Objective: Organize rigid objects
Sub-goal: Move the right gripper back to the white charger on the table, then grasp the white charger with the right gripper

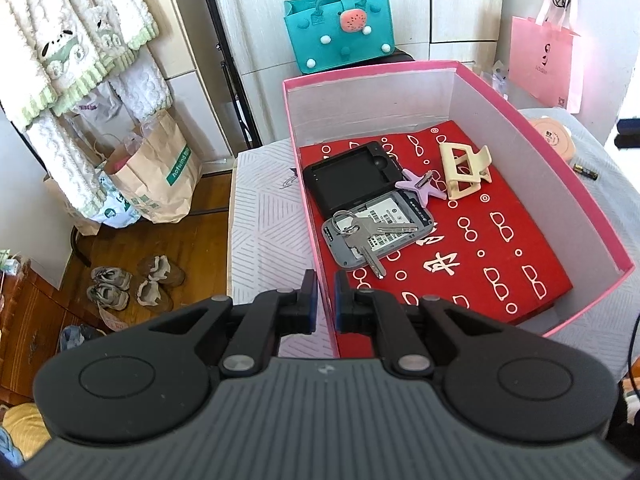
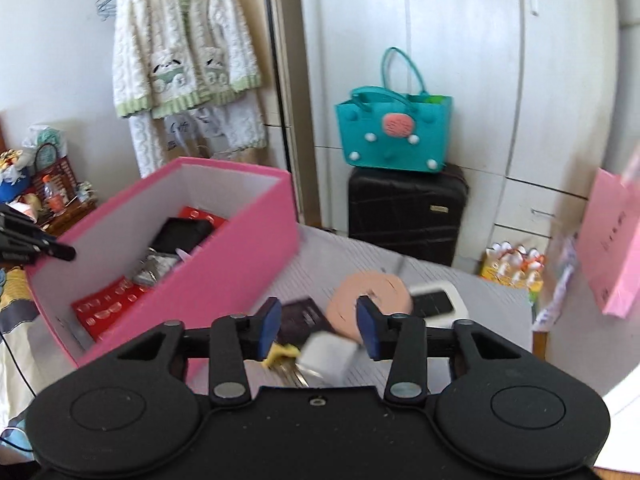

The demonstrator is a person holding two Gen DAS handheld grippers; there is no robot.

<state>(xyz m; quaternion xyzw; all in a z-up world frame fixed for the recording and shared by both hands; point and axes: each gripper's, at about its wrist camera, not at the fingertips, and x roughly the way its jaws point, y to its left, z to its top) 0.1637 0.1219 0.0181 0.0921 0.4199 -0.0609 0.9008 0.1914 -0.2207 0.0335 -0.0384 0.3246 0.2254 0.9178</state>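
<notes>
Inside the pink box, on its red patterned lining, lay the things you had gathered: a black phone cover, a grey phone back with a bunch of keys on top, a purple star charm and a cream hair claw; your left gripper hung over the box's near edge, jaws nearly together with nothing between them; beside the box, your right gripper stood half open over the table, gripping nothing, above a blurred white block, a yellow tag, a pink round case and a phone; a teal bag sat on a black suitcase behind
</notes>
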